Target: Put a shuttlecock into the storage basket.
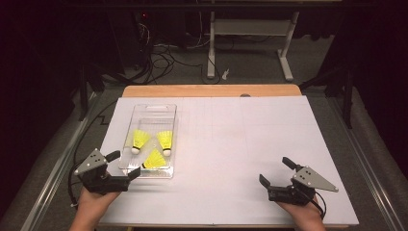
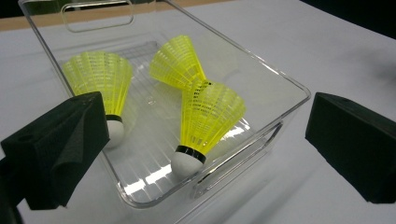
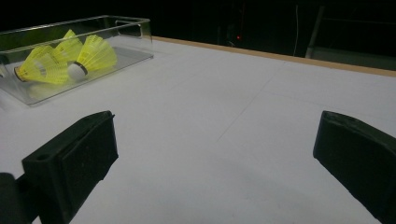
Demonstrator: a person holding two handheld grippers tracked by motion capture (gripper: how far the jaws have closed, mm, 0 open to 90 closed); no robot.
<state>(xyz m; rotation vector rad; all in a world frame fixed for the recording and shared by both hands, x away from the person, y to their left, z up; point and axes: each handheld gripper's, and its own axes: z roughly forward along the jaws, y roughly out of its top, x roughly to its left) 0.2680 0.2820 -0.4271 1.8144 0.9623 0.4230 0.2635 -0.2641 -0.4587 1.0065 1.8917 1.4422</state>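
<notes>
A clear plastic bin (image 1: pixel 150 109) sits on the left of the white table (image 1: pixel 231 144). Three yellow shuttlecocks lie in it: one at the left (image 1: pixel 139 140), one at the right (image 1: pixel 165 140) and one nearest me (image 1: pixel 154 160). My left gripper (image 1: pixel 126 163) is open just in front of the bin's near end, with nothing between its jaws. In the left gripper view the near shuttlecock (image 2: pixel 208 116) lies cork toward me, behind the bin's rim (image 2: pixel 289 88). My right gripper (image 1: pixel 275 171) is open over bare table at the front right. Its own view shows the bin (image 3: pixel 28 95) far off to the left.
The table's wooden far edge (image 1: pixel 211 90) borders the white sheet. Behind it on the carpet are a desk's white legs (image 1: pixel 210 53) and loose cables (image 1: pixel 159 55). A metal rail (image 1: pixel 53 168) runs along the left side.
</notes>
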